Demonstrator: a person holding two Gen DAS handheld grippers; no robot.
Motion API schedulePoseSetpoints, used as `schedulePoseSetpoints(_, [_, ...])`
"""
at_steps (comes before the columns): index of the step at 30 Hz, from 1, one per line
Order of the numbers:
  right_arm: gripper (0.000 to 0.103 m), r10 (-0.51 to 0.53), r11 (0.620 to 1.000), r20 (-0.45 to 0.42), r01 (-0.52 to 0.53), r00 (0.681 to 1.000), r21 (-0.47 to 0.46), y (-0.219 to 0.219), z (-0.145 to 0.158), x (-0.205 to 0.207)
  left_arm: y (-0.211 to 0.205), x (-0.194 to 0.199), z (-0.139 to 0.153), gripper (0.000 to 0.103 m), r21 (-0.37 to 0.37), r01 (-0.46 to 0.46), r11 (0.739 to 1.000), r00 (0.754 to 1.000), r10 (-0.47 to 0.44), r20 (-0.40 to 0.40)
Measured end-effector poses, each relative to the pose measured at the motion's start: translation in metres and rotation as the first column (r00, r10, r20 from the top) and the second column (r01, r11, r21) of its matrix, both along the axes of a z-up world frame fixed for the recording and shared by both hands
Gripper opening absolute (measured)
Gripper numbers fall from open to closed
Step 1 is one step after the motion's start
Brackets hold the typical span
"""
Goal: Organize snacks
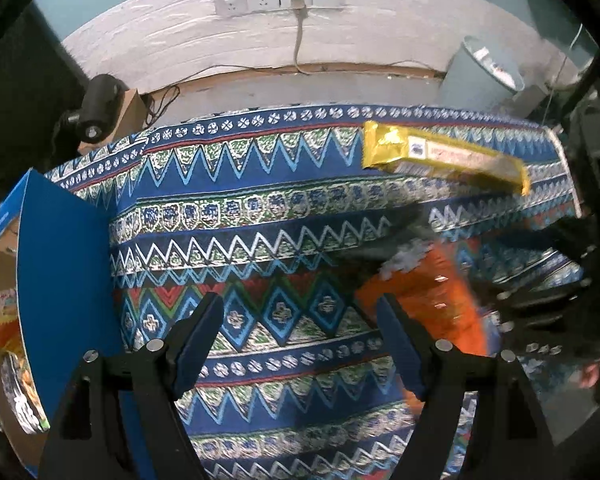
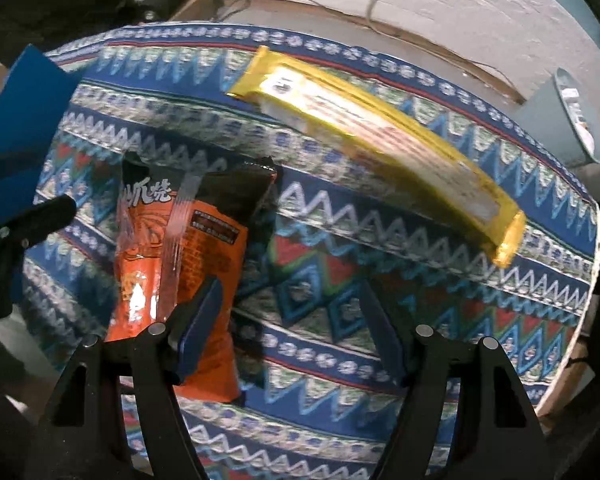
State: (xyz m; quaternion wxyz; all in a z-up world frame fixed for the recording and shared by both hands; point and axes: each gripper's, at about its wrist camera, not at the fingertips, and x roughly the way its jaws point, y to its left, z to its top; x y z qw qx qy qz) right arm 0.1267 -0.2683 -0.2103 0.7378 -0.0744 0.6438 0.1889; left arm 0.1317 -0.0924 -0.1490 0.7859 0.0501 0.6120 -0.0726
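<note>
Only the left wrist view shows the blue cardboard box (image 1: 64, 280) with snacks at left. Both the left gripper (image 1: 300, 344) and right gripper (image 2: 292, 328) gape empty over the patterned woven tablecloth (image 2: 340, 360); a glossy orange snack bag (image 2: 180, 264) and a long gold packet (image 2: 380, 140) lie there.

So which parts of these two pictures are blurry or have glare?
Left wrist view: orange snack bag and the right gripper are motion-smeared; the patterned tablecloth is sharp. Right wrist view: the yellow packet is slightly smeared; glare streaks the orange bag's film. Both bend at the edges.
</note>
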Motion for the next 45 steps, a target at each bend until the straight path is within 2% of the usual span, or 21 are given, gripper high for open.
schedulePoseSetpoints(4, [0.072,-0.006,1.0,-0.002,0.006,1.0,0.026,0.001,0.007,0.001,-0.007,-0.004,0.007,0.081,-0.04,0.004,0.999,1.0,-0.004,0.003])
schedulePoseSetpoints(8, [0.072,0.007,1.0,0.045,-0.006,0.999,-0.026,-0.013,0.019,-0.001,-0.017,-0.005,0.007,0.086,-0.083,-0.012,0.997,1.0,0.012,-0.007])
schedulePoseSetpoints(13, [0.072,0.022,0.996,0.078,-0.015,0.997,-0.082,-0.03,0.025,-0.003,-0.036,-0.001,-0.006,0.086,-0.126,-0.064,0.99,0.997,0.057,-0.059])
schedulePoseSetpoints(19, [0.072,0.118,0.985,0.147,-0.097,0.982,-0.145,-0.048,0.027,0.008,-0.046,0.001,-0.024,0.087,-0.092,-0.128,0.987,0.988,0.119,-0.1])
schedulePoseSetpoints(25, [0.072,0.211,0.966,0.182,-0.176,0.96,-0.19,-0.047,0.02,0.029,-0.053,-0.002,-0.04,0.093,-0.083,-0.118,0.99,0.987,0.108,-0.12])
schedulePoseSetpoints(31, [0.072,0.271,0.951,0.201,-0.229,0.941,-0.209,-0.032,0.007,0.053,-0.061,-0.009,-0.068,0.093,-0.071,-0.082,0.994,0.981,0.068,-0.184])
schedulePoseSetpoints(35, [0.072,0.316,0.935,0.201,-0.268,0.927,-0.234,-0.022,-0.003,0.066,-0.058,-0.014,-0.077,0.093,-0.07,-0.071,0.995,0.98,0.056,-0.191])
schedulePoseSetpoints(38, [0.072,0.316,0.936,0.2,-0.271,0.927,-0.225,-0.019,-0.009,0.073,-0.052,-0.018,-0.078,0.086,-0.078,-0.057,0.995,0.982,0.042,-0.184])
schedulePoseSetpoints(40, [0.072,0.316,0.936,0.204,-0.27,0.926,-0.225,-0.017,-0.01,0.074,-0.048,-0.02,-0.079,0.07,-0.075,-0.047,0.996,0.983,0.033,-0.182])
schedulePoseSetpoints(42, [0.071,0.308,0.94,0.199,-0.264,0.93,-0.217,-0.017,-0.013,0.075,-0.042,-0.02,-0.081,0.067,-0.056,-0.03,0.998,0.982,0.019,-0.186])
schedulePoseSetpoints(45, [0.062,0.301,0.941,0.19,-0.259,0.935,-0.217,-0.015,-0.017,0.073,-0.037,-0.027,-0.079,0.064,-0.046,-0.003,0.999,0.986,-0.004,-0.168])
